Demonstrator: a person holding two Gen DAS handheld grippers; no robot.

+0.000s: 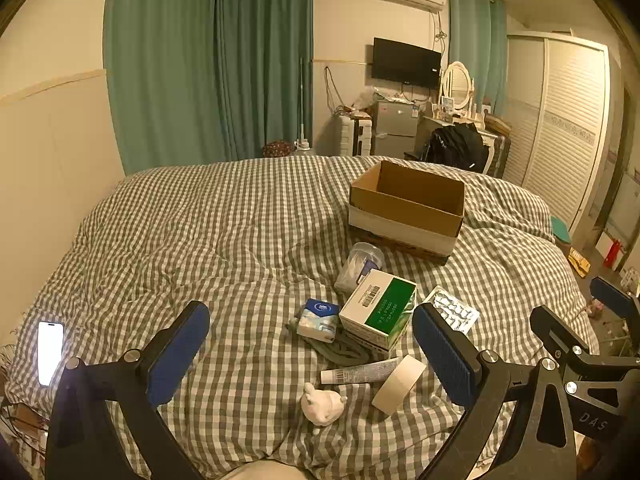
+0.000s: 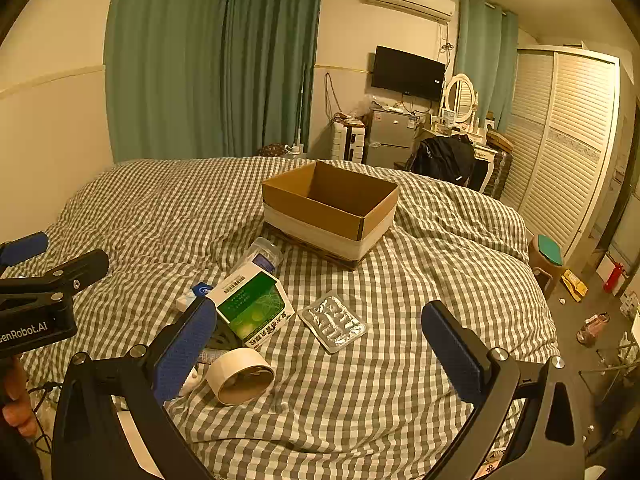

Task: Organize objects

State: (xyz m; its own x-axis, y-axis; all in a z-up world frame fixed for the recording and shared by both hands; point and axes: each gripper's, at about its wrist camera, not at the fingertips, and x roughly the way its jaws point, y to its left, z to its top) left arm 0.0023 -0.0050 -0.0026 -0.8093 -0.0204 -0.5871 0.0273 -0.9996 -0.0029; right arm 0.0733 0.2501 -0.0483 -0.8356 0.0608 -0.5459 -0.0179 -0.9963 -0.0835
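Hovering spread and empty, the left gripper (image 1: 310, 356) and right gripper (image 2: 320, 344) face a pile beside the box (image 1: 408, 204). Tape roll (image 2: 242, 374) may roll off; the tube (image 1: 360, 374), seemingly half-buried, could snag.

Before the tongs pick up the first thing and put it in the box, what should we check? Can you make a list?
1. Left tongs open and holding nothing: ok.
2. Right tongs open and holding nothing: ok.
3. Cardboard box open on top, nothing seen inside: ok.
4. Pill sheet lying apart from the pile, easy to reach: ok.
5. Green box resting on other things, may shift when grabbed: not ok.
6. Tape roll steady on the soft checked blanket: cannot tell.
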